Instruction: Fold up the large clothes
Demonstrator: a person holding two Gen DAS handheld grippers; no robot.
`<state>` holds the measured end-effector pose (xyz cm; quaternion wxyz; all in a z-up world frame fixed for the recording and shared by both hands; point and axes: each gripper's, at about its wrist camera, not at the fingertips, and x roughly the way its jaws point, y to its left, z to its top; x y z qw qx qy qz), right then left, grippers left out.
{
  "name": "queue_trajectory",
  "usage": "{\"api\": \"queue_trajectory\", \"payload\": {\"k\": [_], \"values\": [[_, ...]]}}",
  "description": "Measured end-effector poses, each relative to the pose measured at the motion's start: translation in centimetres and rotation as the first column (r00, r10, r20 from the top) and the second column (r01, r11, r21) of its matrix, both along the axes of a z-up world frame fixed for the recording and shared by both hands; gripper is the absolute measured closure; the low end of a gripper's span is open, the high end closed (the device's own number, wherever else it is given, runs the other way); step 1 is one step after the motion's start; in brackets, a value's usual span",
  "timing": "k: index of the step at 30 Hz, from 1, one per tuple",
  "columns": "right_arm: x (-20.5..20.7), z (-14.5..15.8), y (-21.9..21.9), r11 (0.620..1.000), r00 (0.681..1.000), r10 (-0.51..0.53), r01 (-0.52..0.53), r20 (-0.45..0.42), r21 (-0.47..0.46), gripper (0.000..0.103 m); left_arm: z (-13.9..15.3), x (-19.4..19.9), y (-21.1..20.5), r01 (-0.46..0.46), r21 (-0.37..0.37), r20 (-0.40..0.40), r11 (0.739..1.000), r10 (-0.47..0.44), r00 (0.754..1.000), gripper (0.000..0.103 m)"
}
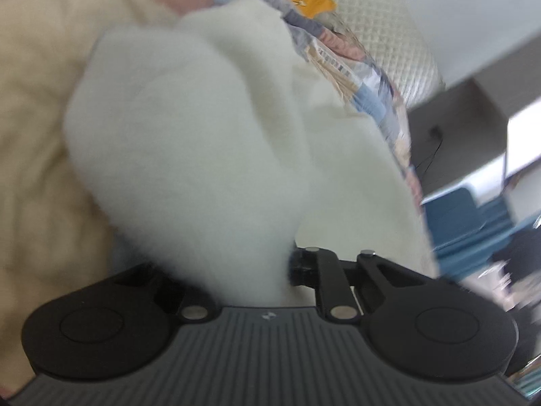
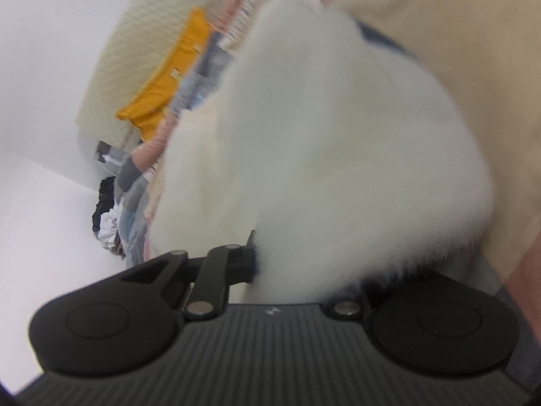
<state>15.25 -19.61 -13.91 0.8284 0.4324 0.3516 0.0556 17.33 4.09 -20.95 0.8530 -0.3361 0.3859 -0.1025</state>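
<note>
Left gripper (image 1: 287, 267) has its fingers pinched narrow on the fluffy white garment (image 1: 189, 142), which billows up from the grip toward twelve o'clock and blurs out most of the left wrist view. Over on the right, the right gripper (image 2: 260, 260) has its fingers clamped narrow on the same white fleece (image 2: 338, 155), the pile swelling up toward one o'clock. Beneath it lies a cream bedspread (image 1: 37, 108), with a patchwork quilt (image 1: 365, 77) along the garment's edge at two o'clock and an orange cloth (image 2: 169, 77) at ten o'clock in the right view.
</note>
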Motion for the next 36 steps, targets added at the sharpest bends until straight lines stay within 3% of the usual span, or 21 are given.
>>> {"api": "queue_trajectory", "payload": {"k": [3, 6, 10, 13, 18, 22, 26, 31, 36], "values": [[-0.8, 1.3, 0.0, 1.0, 0.995, -0.005, 0.005, 0.097, -0.004, 0.083, 2.1, -1.0, -0.5, -0.013, 0.047, 0.066, 0.999, 0.01, 0.998, 0.088], [-1.2, 2.7, 0.1, 1.0, 0.986, 0.01, -0.007, 0.165, -0.014, 0.084, 3.9, -1.9, -0.1, -0.032, 0.032, 0.111, 0.999, 0.028, 0.993, 0.088], [-1.7, 5.3, 0.6, 0.998, 0.953, 0.036, -0.019, 0.3, -0.058, 0.084, 6.5, -2.8, 0.6, -0.048, 0.068, 0.19, 0.997, 0.034, 0.981, 0.088], [-1.1, 7.4, 1.4, 0.993, 0.937, 0.081, -0.046, 0.341, -0.108, 0.084, 8.7, -2.9, 1.2, -0.061, 0.088, 0.223, 0.994, 0.04, 0.974, 0.088], [-0.3, 11.2, 1.1, 0.993, 0.908, 0.1, -0.065, 0.406, -0.099, 0.084, 13.9, -3.9, 1.9, -0.071, 0.055, 0.303, 0.996, 0.051, 0.952, 0.089], [-1.1, 16.0, 1.9, 0.974, 0.853, 0.169, -0.069, 0.493, -0.215, 0.084, 19.5, -5.2, 1.8, -0.107, 0.073, 0.397, 0.991, 0.07, 0.915, 0.089], [-0.9, 21.0, 1.7, 0.962, 0.809, 0.225, -0.096, 0.542, -0.257, 0.084, 25.8, -5.7, 2.4, -0.123, 0.052, 0.471, 0.991, 0.085, 0.878, 0.089], [-1.1, 28.8, 1.0, 0.954, 0.749, 0.266, -0.116, 0.607, -0.276, 0.084, 35.6, -7.5, 2.4, -0.121, 0.103, 0.592, 0.987, 0.037, 0.805, 0.089], [-3.4, 36.5, 1.0, 0.933, 0.657, 0.325, -0.103, 0.681, -0.345, 0.084, 45.4, -10.7, 2.3, -0.133, 0.16, 0.687, 0.978, -0.014, 0.727, 0.089]]}}
